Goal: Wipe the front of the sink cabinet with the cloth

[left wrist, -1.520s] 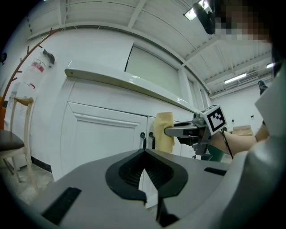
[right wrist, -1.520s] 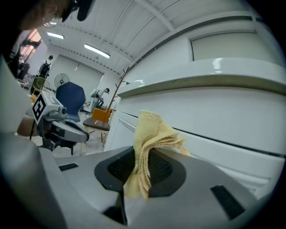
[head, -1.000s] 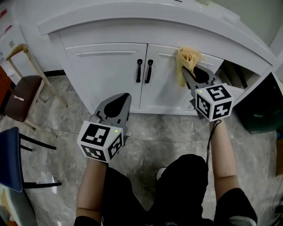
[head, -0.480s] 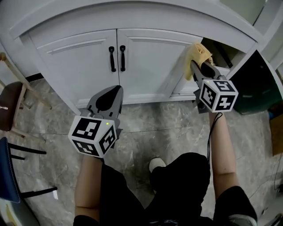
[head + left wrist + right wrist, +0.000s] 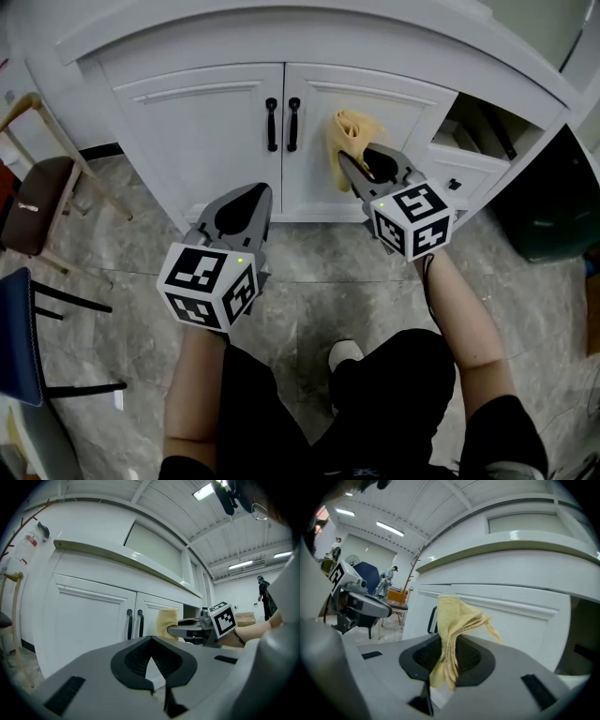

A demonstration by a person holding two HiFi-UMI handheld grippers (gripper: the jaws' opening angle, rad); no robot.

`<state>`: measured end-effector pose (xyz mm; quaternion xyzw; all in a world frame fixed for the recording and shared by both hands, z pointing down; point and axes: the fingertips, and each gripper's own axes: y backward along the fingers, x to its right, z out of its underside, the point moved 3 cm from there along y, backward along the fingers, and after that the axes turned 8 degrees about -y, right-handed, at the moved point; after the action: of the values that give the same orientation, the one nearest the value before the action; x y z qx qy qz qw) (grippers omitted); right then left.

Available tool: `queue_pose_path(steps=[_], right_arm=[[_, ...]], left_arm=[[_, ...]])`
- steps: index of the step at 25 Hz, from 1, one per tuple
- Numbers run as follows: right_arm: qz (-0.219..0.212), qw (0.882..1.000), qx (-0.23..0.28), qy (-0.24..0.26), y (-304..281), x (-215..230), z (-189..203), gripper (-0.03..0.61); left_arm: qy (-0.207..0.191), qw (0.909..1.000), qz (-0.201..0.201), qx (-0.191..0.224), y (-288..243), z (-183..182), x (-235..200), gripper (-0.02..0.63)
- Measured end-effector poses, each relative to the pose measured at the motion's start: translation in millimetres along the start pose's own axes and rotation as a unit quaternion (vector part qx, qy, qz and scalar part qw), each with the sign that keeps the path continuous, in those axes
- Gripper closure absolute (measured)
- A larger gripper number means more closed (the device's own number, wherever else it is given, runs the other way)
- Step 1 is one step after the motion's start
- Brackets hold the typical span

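Wiping seems partway: right tongs (image 5: 345, 167) pinch the cloth (image 5: 347, 131) at the right door (image 5: 412, 112); left tongs (image 5: 251, 195) idle, clenched empty.

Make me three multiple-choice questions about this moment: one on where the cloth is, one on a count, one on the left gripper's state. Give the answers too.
1. Where is the yellow cloth?
A. Lying on the floor
B. Held up at the right cabinet door, right of the handles
C. Draped over the chair

2. How many black bar handles are on the two doors?
A. One
B. Two
C. Four

3. How is the left gripper?
A. Shut, with nothing in it
B. Wide open
C. Shut on the cloth

Answers:
1 B, the right gripper is shut on the cloth at that door.
2 B, one per door, side by side at the middle seam.
3 A, its jaws meet with nothing between them.
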<state>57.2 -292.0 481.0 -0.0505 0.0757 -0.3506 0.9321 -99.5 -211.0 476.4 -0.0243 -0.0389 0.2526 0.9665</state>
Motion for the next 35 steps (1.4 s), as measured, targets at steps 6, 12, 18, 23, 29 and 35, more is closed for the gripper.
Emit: queue_pose_path(steps=[6, 12, 18, 23, 29, 35], right_arm=[[-0.047, 0.999, -0.018, 0.022, -50.0, -26.4, 11.9, 0.499], [-0.002, 1.000, -0.021, -0.009, -43.0, 3.3, 21.1, 0.499], [0.055, 0.998, -0.017, -0.029, -4.1, 52.3, 35.5, 0.499], [0.108, 0.993, -0.020, -0.046, 34.2, 94.3, 52.3, 0.499], [0.145, 0.987, -0.019, -0.068, 63.0, 122.2, 70.6, 0.499], [0.096, 0.993, -0.017, -0.064, 45.0, 87.0, 74.3, 0.497]], left_arm=[[0.010, 0.9999, -0.010, -0.008, 3.9, 11.3, -8.0, 0.597], [0.021, 0.9995, -0.005, -0.025, -3.1, 30.2, -6.4, 0.597], [0.018, 0.9991, 0.017, -0.034, -19.0, 38.7, 9.2, 0.598], [0.011, 0.9985, 0.039, -0.037, -32.1, 40.9, 27.1, 0.598], [0.006, 0.9978, 0.049, -0.045, -37.9, 45.1, 34.8, 0.598], [0.005, 0.9976, 0.027, -0.064, -30.5, 62.2, 19.1, 0.597]])
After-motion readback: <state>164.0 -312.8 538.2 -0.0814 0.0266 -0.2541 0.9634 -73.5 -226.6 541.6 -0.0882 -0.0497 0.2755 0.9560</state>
